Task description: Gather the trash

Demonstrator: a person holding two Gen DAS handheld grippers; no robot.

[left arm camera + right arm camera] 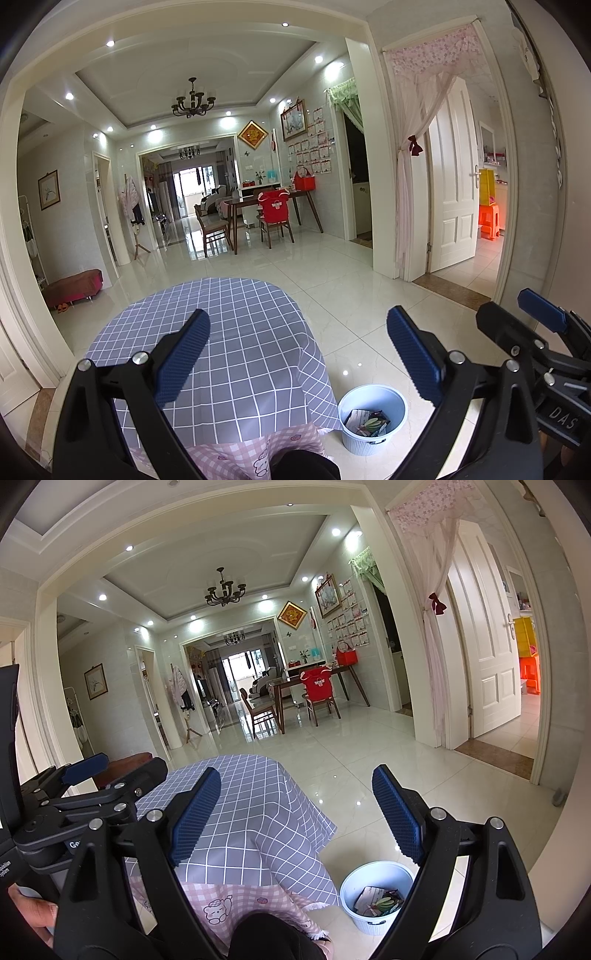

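Holding both claws level over the worktop (255, 332), draped in a grey checked cloth, you keep the left claw (299, 354) wide and empty and the right claw (295, 812) likewise spread with nothing between its blue pads. The trash, crumpled wrappers (367, 422), lies inside the pale blue bin (397, 400) on the tiled floor (369, 288), just beside the worktop's right corner.

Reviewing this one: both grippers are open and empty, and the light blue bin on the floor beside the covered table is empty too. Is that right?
Not quite. The light blue bin is not empty: it holds wrappers and packets, as both wrist views show. The rest holds: the left gripper and right gripper are open and empty, and the bin stands on the floor beside the covered table.
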